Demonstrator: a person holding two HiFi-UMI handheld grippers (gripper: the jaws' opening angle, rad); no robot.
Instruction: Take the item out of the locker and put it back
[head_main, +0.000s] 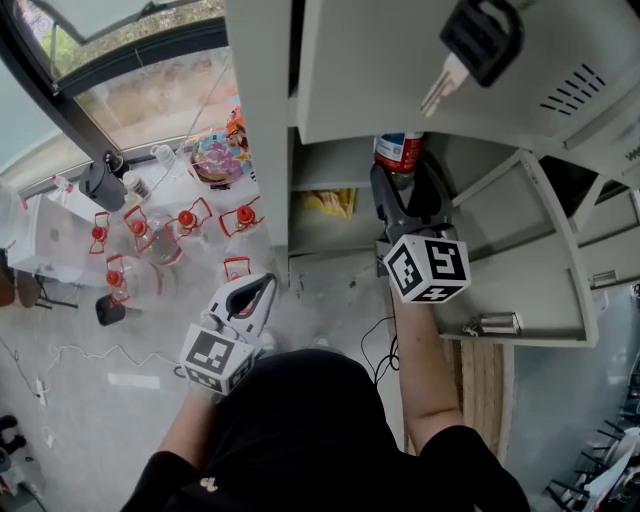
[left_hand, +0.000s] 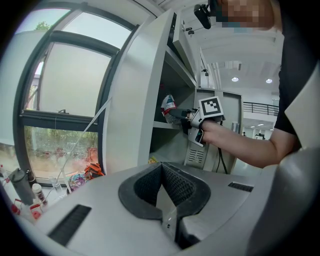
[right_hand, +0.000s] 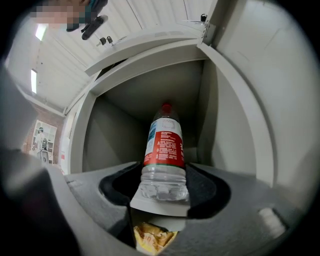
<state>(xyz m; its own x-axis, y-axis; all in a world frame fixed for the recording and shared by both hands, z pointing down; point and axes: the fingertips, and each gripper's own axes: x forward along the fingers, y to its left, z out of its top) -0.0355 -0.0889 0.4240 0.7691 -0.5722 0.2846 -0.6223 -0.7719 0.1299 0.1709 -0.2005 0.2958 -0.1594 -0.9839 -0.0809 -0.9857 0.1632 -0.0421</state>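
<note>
While your right hand-held gripper (right_hand: 162, 176) clamps the base of the clear plastic bottle with a red label (right_hand: 164, 145), the bottle is at the front of the grey metal locker (right_hand: 235, 125) compartment. I can't tell whether it's coming out or going back. Your left hand-held gripper (left_hand: 161, 175) hangs closed and empty.

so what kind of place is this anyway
Likely a locker corner in a workplace or lab: grey metal lockers, one door open with its key in the lock, a large window beside them, a water bottle at one compartment.
</note>
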